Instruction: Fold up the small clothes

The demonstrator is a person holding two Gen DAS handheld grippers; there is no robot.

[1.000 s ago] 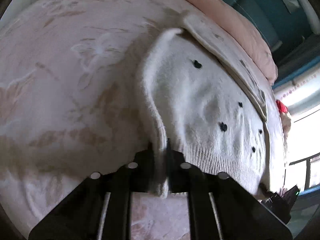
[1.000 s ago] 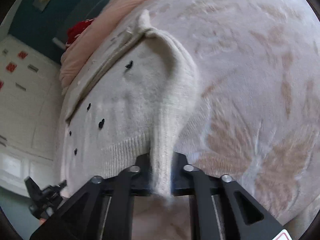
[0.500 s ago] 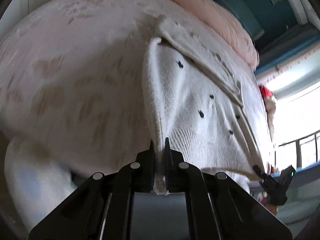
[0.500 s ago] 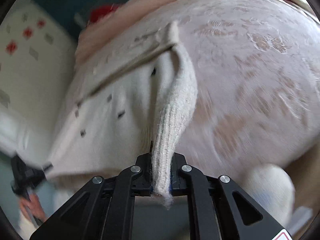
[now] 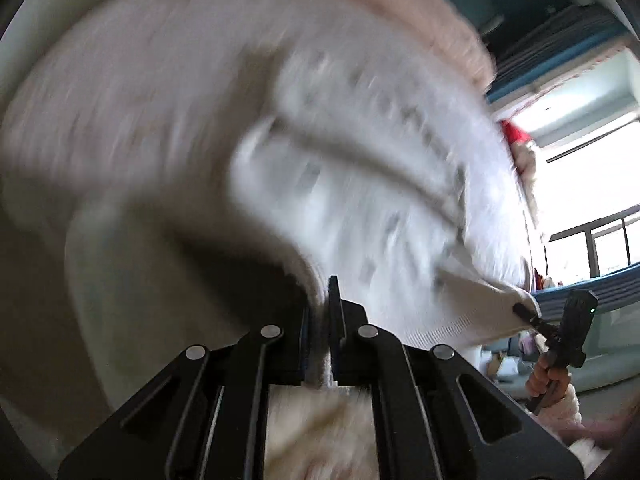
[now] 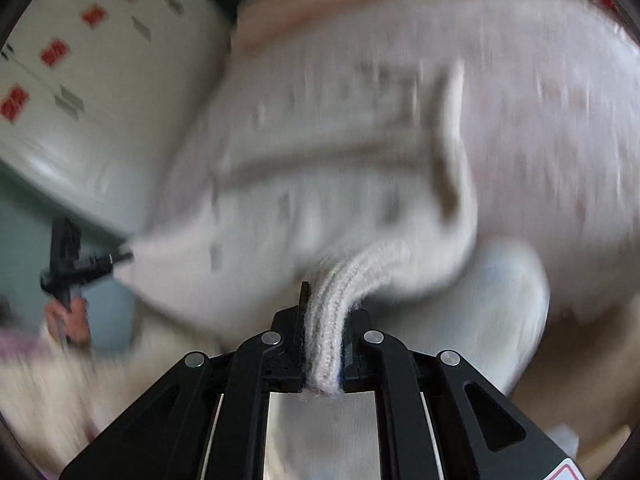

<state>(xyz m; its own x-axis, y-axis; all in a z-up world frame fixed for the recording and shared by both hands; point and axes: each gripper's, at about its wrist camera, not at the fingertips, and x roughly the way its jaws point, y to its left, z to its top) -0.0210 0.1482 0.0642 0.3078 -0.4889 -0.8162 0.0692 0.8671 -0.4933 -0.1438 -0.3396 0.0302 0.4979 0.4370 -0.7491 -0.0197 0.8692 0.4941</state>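
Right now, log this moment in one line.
left gripper: shut on sweater | right gripper: shut on sweater | bed: blurred

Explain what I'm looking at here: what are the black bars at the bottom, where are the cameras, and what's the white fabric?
No robot: a person holds a hand-held gripper in each hand, each carrying a fisheye camera looking along its fingers. The black bars are those fingers. The left gripper and the right gripper are each clamped on an edge of a white knit sweater, lifting it over a pale patterned bedspread. Each view also shows the other gripper pinching the sweater's far corner. The blur is motion.
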